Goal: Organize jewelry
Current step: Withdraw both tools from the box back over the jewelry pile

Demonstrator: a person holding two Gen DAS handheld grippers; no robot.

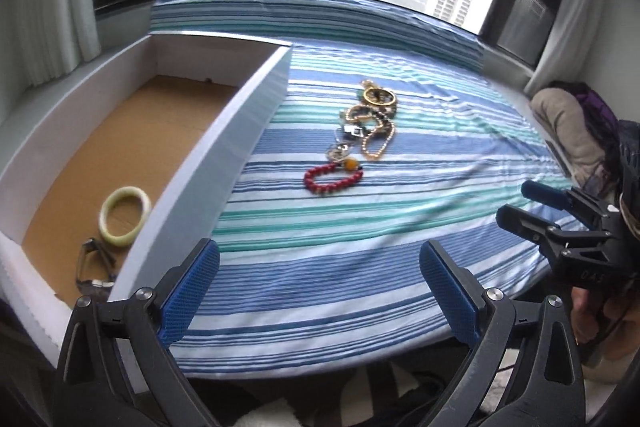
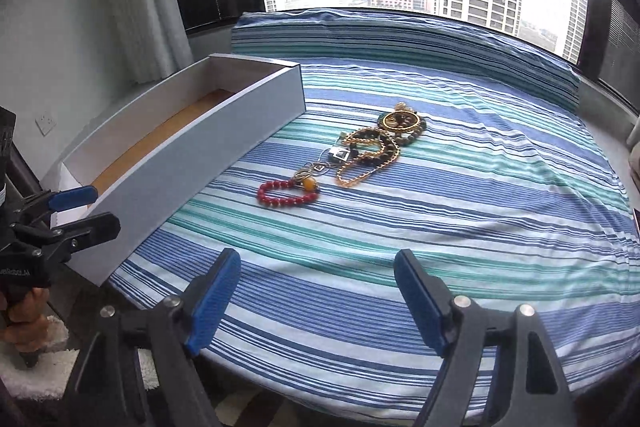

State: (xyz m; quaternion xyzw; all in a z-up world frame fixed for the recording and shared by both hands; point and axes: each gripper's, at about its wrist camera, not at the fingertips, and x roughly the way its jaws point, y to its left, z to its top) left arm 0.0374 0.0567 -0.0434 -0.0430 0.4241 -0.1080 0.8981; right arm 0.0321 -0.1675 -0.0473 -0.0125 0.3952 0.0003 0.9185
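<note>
A pile of jewelry lies on the striped sheet: a red bead bracelet (image 1: 333, 179) (image 2: 285, 194) nearest me, gold chains (image 1: 376, 137) (image 2: 368, 157) behind it and a gold ring-shaped piece (image 1: 380, 95) (image 2: 402, 121) at the back. A white box (image 1: 256, 115) (image 2: 208, 151) with a brown floor stands to the left. It holds a pale green bangle (image 1: 125, 215) and a clear bracelet (image 1: 94, 267). My left gripper (image 1: 320, 291) (image 2: 80, 211) is open and empty at the bed's near edge beside the box. My right gripper (image 2: 318, 303) (image 1: 520, 205) is open and empty, short of the pile.
The blue, white and teal striped sheet (image 1: 360, 247) (image 2: 480, 227) covers the bed up to a window. A folded striped cushion (image 2: 400, 35) lies along the back. Grey and purple clothes (image 1: 576, 123) sit at the right edge. Curtains hang on the left.
</note>
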